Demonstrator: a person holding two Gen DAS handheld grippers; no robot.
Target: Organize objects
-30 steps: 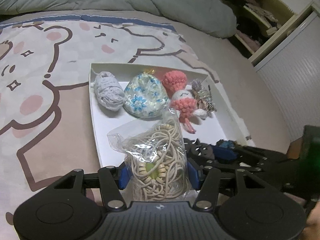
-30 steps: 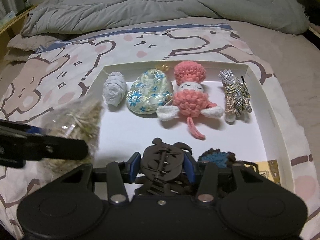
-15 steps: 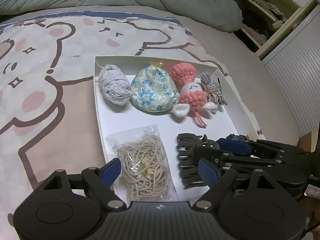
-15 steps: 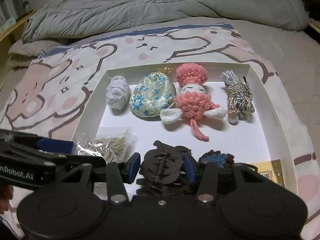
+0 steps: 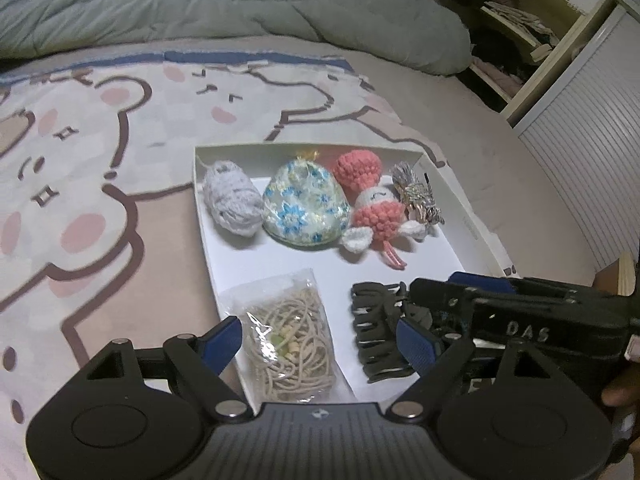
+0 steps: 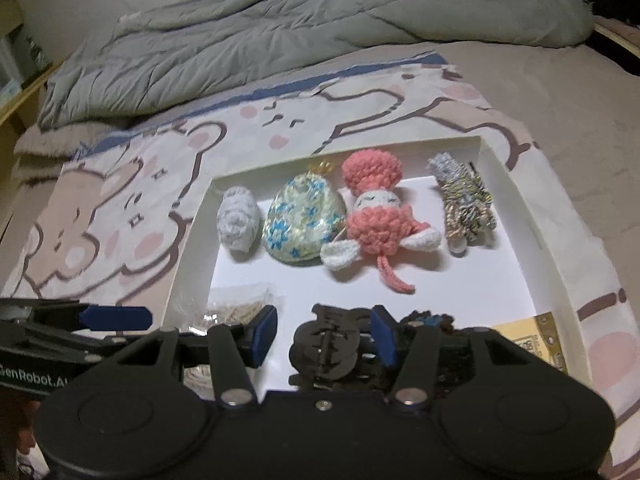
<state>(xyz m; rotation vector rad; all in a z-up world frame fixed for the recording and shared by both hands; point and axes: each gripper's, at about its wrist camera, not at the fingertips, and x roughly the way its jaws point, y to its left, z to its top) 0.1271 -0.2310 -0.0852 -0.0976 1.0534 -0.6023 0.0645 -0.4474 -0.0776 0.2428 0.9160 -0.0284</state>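
A white shallow box [image 5: 208, 248] [image 6: 532, 240] lies on the bed. Its far row holds a grey yarn ball [image 5: 232, 204] [image 6: 237, 224], a floral pouch [image 5: 304, 210] [image 6: 303, 224], a pink crochet doll [image 5: 374, 204] [image 6: 378, 216] and a metallic thread bundle [image 5: 418, 196] [image 6: 466, 204]. The near row holds a clear bag of beige cord [image 5: 290, 344] [image 6: 234, 306] and a black hair claw [image 5: 378, 332] [image 6: 328, 344]. My left gripper [image 5: 320, 340] is open over the cord bag, not touching it. My right gripper [image 6: 324, 334] is open around the claw, its pads apart from it.
A grey duvet [image 5: 224, 8] [image 6: 320, 28] is bunched at the far side of the bed. The cartoon bear blanket [image 5: 80, 184] lies under the box. A dark blue crochet piece [image 6: 428, 320] and a yellow card [image 6: 532, 336] lie in the box's near right. Shelves [image 5: 520, 40] stand at right.
My left gripper has set the cord bag down in the box, opened and drawn back. My right gripper, shut on the hair claw before, has now opened and the claw rests in the box.
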